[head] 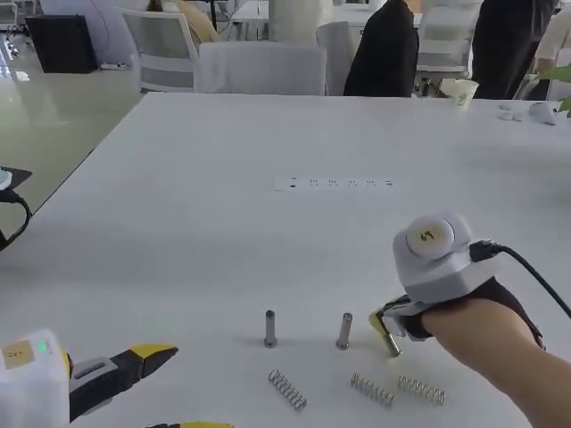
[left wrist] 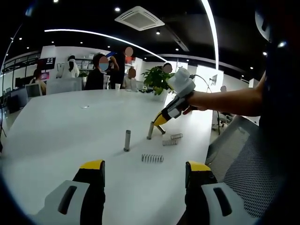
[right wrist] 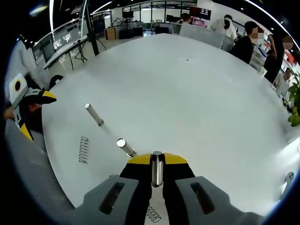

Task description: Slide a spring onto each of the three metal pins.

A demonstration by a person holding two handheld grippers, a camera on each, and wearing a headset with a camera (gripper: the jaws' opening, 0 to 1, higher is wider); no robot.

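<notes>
Two metal pins stand upright on the white table, one to the left (head: 269, 328) and one to the right (head: 344, 331). My right gripper (head: 388, 334) is shut on a third pin (head: 392, 346), held tilted just above the table beside them. In the right gripper view that pin (right wrist: 157, 168) is clamped between the jaws, with the standing pins (right wrist: 125, 146) (right wrist: 94, 114) ahead. Three springs lie in front of the pins: left (head: 286, 390), middle (head: 372, 390), right (head: 421, 390). My left gripper (head: 134, 361) is open at the bottom left, with nothing between its fingers (left wrist: 92, 168).
A row of sockets (head: 332, 184) is set into the table's middle. Chairs (head: 259, 67) and people stand beyond the far edge. A paper cup (head: 460, 92) and small items sit at the far right. A cable (head: 13, 209) lies at the left edge.
</notes>
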